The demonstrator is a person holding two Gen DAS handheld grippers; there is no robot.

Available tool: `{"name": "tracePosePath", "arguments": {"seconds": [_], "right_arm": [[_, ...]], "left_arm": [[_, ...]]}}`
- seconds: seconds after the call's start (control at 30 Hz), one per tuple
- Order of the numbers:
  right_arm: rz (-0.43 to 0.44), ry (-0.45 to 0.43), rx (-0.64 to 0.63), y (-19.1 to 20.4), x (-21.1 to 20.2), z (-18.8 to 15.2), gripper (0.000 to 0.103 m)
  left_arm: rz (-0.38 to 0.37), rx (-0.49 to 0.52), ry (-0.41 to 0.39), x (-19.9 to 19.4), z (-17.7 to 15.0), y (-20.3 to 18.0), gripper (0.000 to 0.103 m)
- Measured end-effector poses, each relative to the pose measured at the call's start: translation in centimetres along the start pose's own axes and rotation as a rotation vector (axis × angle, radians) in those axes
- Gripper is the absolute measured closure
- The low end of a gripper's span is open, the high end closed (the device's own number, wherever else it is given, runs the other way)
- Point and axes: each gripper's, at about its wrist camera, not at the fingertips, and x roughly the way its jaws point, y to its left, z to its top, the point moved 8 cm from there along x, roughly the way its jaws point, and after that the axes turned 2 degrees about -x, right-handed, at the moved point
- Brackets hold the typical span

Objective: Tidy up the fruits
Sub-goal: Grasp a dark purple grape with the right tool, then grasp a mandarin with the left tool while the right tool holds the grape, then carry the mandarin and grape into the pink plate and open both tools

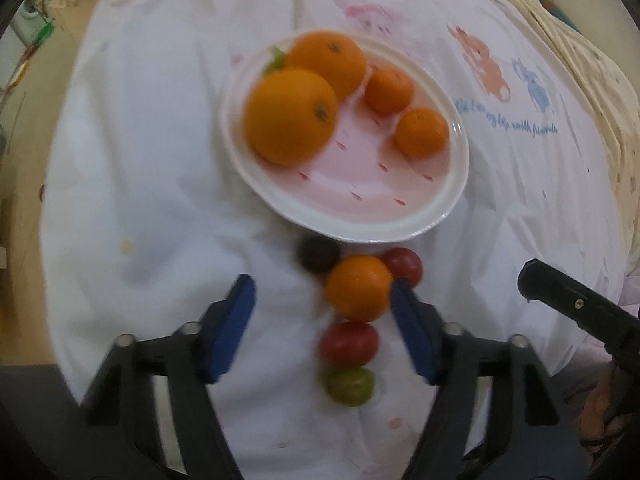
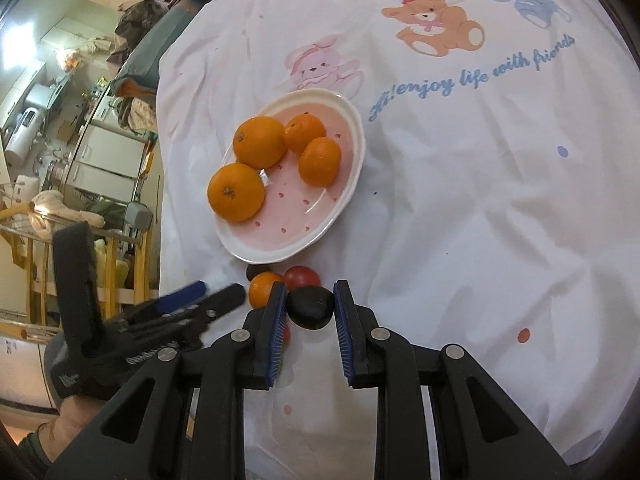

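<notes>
left gripper [image 1: 322, 300] is low over the counter [image 1: 140, 200] w/ its blue pads [image 1: 232, 328] wide apart, pointing toward the pink plate [image 1: 348, 188]; a small orange [image 1: 358, 288] sits between the fingers, close against the right pad but not clamped. in line w/ it, nearer the camera, lie a red tomato [image 1: 348, 344] and a greenish tomato [image 1: 349, 385]; a second red tomato [image 1: 404, 266] and a dark fruit [image 1: 318, 254] sit just beyond, by the plate's near rim. plate holds two big oranges [image 1: 292, 116] on its left side and two small oranges [image 1: 422, 132] on its right. right gripper [image 2: 310, 308] comes in level from the near side, jaws partly closed around a dark round fruit [image 2: 310, 306] (looks like both pads are at its sides; can't tell if it's lifted off the cloth). right wrist view also shows the left gripper at lower left, angled in toward the fruit cluster, w/ the person's hand [image 2: 60, 428] gripping its handle. white cartoon-print cloth [image 2: 480, 200] covers the counter.
</notes>
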Motion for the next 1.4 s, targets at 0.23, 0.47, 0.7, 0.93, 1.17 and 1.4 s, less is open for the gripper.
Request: {"name": "tracePosePath", "arguments": {"seconds": [0.23,0.47,0.7,0.93,1.17,1.4], "right_arm": [[0.008,-0.011,0.014,-0.5,-0.5,0.2,0.078],[0.002,-0.004,-0.011,0.1,-0.1,0.2,0.078],[0.017,-0.029,-0.025,1.5,-1.1,0.4,0.078],[0.022,-0.08,-0.004,3.2,-4.7,-0.2,0.078],[0.003,-0.092,-0.03,5.1,-6.3,0.3,0.078],[0.019,-0.086,-0.068,6.5,-5.0,2.8,0.078]], "left_arm": [[-0.035,-0.018,0.066,2.3,-0.1,-1.2,0.056],[-0.065,-0.01,0.058,1.3,-0.5,-1.3,0.069],[-0.096,-0.01,0.012,-2.4,-1.2,-0.5,0.069],[-0.139,-0.036,-0.09,-7.7,-0.9,1.6,0.069],[-0.139,-0.077,-0.137,-9.8,0.5,2.9,0.069],[-0.115,-0.102,-0.169,-10.7,2.9,4.1,0.069]]}}
